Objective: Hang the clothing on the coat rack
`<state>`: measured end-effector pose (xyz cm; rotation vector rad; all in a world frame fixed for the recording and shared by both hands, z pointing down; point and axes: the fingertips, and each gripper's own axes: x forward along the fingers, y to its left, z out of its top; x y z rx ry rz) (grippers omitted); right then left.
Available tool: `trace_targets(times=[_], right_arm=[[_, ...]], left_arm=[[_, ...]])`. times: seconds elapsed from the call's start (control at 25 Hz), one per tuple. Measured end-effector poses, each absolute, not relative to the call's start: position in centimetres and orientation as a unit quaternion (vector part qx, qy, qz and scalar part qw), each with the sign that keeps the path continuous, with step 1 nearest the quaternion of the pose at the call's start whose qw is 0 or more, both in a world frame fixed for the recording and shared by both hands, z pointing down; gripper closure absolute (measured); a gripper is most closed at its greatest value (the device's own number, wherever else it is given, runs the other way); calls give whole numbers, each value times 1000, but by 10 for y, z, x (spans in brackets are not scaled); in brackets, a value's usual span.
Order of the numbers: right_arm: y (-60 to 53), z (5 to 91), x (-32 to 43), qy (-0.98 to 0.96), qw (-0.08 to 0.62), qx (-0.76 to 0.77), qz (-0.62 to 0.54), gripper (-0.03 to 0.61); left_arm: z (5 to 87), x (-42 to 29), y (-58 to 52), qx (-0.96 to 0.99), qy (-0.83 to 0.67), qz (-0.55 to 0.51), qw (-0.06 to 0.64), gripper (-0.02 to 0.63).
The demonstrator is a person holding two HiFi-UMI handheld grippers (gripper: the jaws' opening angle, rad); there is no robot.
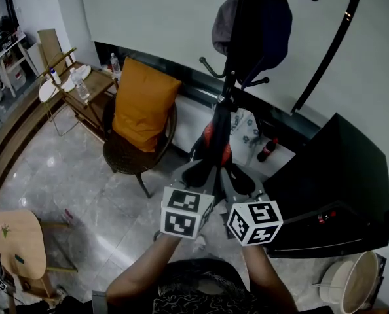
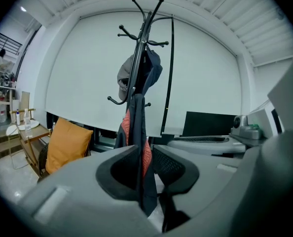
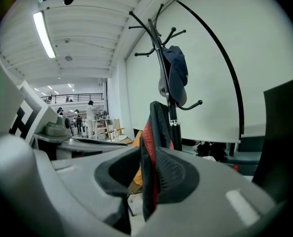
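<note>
A black coat rack (image 1: 237,51) stands straight ahead by the white wall, with a dark cap (image 1: 257,21) hanging from an upper hook. A dark garment with red lining (image 1: 215,139) hangs in front of the rack's pole, held up by both grippers side by side. My left gripper (image 1: 198,170) is shut on the garment's edge, and the cloth (image 2: 139,132) runs down between its jaws. My right gripper (image 1: 237,175) is shut on the same garment (image 3: 154,132). The rack's hooks (image 3: 154,26) rise above the cloth in both gripper views.
A wicker chair with an orange cushion (image 1: 142,103) stands left of the rack. A black cabinet (image 1: 338,188) is at the right, with a curved black pole (image 1: 329,51) behind it. A side table with bottles (image 1: 83,87), a wooden stool (image 1: 14,241) and a white bucket (image 1: 351,283) stand around.
</note>
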<state>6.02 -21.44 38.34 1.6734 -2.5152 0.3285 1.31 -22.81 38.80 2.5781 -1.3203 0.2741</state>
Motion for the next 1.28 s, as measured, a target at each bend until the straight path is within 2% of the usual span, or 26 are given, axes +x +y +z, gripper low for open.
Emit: trace_targets(times=[0.48, 0.68, 1.0, 1.28], right_arm=[[-165, 381, 56, -821, 52, 559, 100, 514], [-142, 375, 51, -823, 54, 557, 94, 531], [-109, 368, 45, -826, 56, 554, 87, 576], [-90, 367, 40, -828, 61, 552, 82, 577]], left_arm=[[385, 8, -178, 887, -437, 100, 114, 532], [377, -1, -157, 885, -443, 89, 113, 581], [372, -3, -124, 887, -441, 80, 109, 597], [369, -9, -108, 885, -446, 73, 108, 607]])
